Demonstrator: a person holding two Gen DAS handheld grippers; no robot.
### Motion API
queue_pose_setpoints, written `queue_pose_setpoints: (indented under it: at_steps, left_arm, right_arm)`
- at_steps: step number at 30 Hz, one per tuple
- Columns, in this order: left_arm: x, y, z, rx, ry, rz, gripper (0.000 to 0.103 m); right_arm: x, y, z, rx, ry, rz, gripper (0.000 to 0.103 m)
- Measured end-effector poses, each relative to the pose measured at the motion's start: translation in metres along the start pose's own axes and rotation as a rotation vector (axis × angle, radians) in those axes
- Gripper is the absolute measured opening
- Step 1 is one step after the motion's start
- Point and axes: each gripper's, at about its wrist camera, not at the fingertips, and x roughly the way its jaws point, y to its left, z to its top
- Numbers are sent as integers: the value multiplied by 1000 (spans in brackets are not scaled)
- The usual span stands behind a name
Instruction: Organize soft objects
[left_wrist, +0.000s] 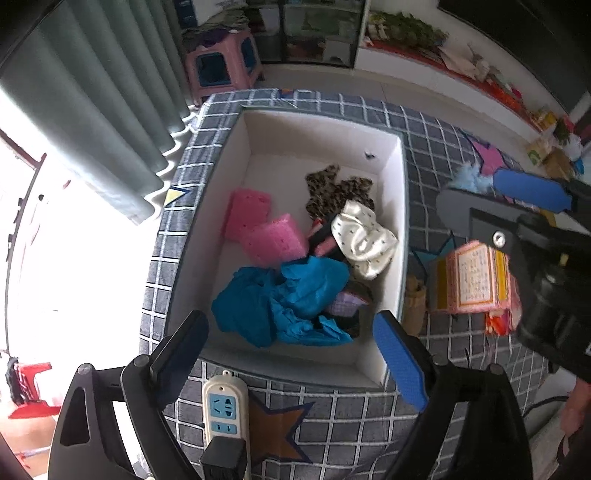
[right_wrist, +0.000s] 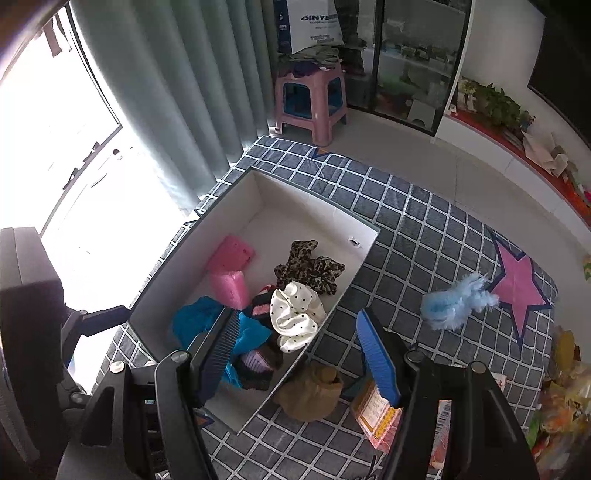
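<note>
A white box (left_wrist: 400, 236) (right_wrist: 258, 192) sits on a checked cloth. It holds two pink sponges (left_wrist: 271, 238) (right_wrist: 229, 282), a blue cloth (left_wrist: 284, 299) (right_wrist: 195, 319), a leopard scrunchie (left_wrist: 334, 192) (right_wrist: 308, 267), a white dotted scrunchie (left_wrist: 364, 240) (right_wrist: 295, 314) and dark bits. My left gripper (left_wrist: 291, 354) is open and empty over the box's near edge. My right gripper (right_wrist: 295, 354) is open and empty above the box's right wall; it also shows in the left wrist view (left_wrist: 532, 192). A light blue feather (right_wrist: 456, 301) (left_wrist: 471, 179) and a tan soft lump (right_wrist: 310, 393) lie outside the box.
A pink packet (left_wrist: 474, 278) (right_wrist: 376, 415) lies right of the box. A white power strip (left_wrist: 221, 410) lies at the cloth's near edge. A pink stool (right_wrist: 312, 101) stands beyond the table, by curtains (right_wrist: 177, 92). Snack packs (right_wrist: 561, 402) clutter the right.
</note>
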Motion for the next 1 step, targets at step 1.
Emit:
queue_pose_setpoints:
  at_steps: [1]
  left_arm:
    - [1, -2, 0, 9, 17, 1, 93]
  right_arm:
    - [-2, -1, -1, 4, -1, -1, 67]
